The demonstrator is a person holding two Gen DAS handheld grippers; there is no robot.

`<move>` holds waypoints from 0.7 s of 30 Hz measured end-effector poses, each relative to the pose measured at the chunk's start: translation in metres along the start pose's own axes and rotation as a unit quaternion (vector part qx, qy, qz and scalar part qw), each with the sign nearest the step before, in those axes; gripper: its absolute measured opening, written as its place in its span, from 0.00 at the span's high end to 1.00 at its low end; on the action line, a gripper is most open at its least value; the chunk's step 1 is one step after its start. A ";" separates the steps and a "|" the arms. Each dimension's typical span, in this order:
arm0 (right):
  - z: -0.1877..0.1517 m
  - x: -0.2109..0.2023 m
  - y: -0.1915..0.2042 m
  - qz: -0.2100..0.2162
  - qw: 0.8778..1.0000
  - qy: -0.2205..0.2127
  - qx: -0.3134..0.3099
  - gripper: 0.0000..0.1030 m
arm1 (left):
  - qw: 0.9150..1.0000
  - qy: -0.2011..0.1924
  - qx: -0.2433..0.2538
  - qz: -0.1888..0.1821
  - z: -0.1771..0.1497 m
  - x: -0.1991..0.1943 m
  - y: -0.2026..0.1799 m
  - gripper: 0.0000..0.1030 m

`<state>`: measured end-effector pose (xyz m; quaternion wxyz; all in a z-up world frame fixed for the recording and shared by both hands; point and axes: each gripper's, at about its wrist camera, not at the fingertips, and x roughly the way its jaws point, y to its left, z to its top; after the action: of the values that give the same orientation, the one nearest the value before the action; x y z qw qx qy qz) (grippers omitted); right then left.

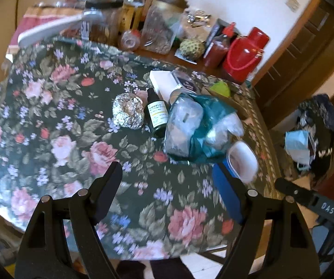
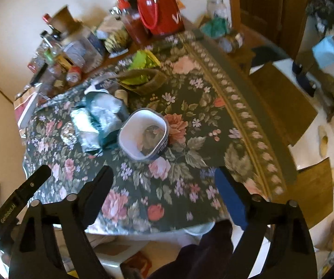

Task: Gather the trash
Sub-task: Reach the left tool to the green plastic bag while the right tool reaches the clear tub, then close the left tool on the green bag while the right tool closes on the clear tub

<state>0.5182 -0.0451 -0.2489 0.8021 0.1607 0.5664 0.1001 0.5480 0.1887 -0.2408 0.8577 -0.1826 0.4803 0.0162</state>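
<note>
Left tool (image 1: 167, 186) wide, nothing between the jaws; right tool (image 2: 164, 187) likewise wide and empty; both above the near part of the bench (image 1: 57, 121), floral cloth. Nearest trash: white tub (image 2: 142, 137), upright, open, dark residue at bottom; judged light, thin-walled, likely to flex, so take by the rim wall. Just beyond, touching it in the right view: teal plastic bag (image 1: 201, 125) with clear wrappers, soft, slippery, judged weightless; pinch a gathered fold. Beside it a dark dropper bottle (image 1: 157, 116), lying down, white label with Japanese print, not readable; rigid, may roll. Next to that a foil ball (image 1: 128, 111), crushable, grips anywhere. Far edge: red flask (image 1: 244, 54). Other tool's arm reads "DAS" and "GenRobot.AI"
</note>
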 end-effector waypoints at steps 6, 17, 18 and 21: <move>0.025 0.038 -0.001 0.016 0.997 0.060 -0.042 0.37 | 0.999 0.024 -0.041 0.003 0.017 0.049 0.000 0.28; 0.040 0.075 -0.003 0.032 0.988 0.123 -0.088 0.65 | 0.995 0.055 -0.084 -0.028 0.025 0.097 -0.002 0.61; 0.041 0.074 -0.002 0.030 0.988 0.118 -0.095 0.68 | 0.994 0.060 -0.086 -0.031 0.025 0.100 -0.002 0.66; 0.043 0.076 0.002 0.021 0.986 0.119 -0.117 0.82 | 0.993 0.065 -0.088 -0.038 0.022 0.103 -0.004 0.79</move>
<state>0.5843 -0.0231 -0.3013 0.7399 0.0646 0.6388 0.2007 0.6223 0.1774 -0.3145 0.8051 -0.2766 0.5245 0.0140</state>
